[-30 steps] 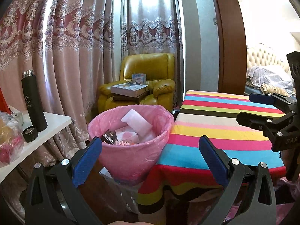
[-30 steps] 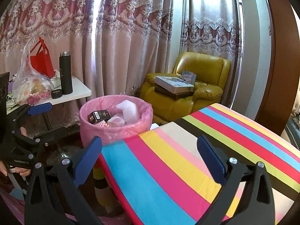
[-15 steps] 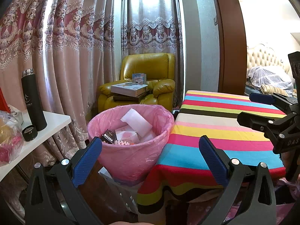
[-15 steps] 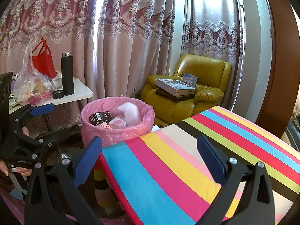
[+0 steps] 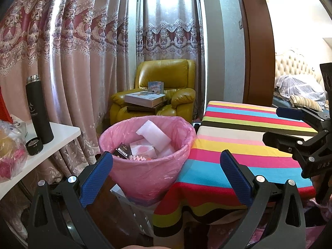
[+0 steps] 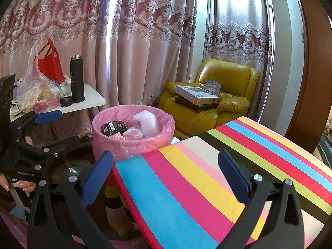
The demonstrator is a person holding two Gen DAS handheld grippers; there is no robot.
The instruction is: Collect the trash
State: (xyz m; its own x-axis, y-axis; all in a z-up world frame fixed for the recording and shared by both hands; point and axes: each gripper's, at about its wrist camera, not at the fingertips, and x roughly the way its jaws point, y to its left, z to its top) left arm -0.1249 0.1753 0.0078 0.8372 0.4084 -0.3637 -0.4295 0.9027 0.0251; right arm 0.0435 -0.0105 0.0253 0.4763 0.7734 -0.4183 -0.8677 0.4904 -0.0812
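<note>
Striped surface [image 6: 207,186] bare of trash; bin [image 5: 145,166] beside it holds foam [image 5: 153,132] and cartons, likely light, crushable, best pinched at edges; left gripper [image 5: 166,164] and right gripper [image 6: 166,164] jaws wide apart, empty.

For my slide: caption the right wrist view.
Open right gripper above striped tablecloth, facing pink-lined trash bin.

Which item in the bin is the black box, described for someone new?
Find the pink-lined bin between the white side table and the striped table. The black box lies at its left edge, the only dark item there, with a white barcode label.
</note>
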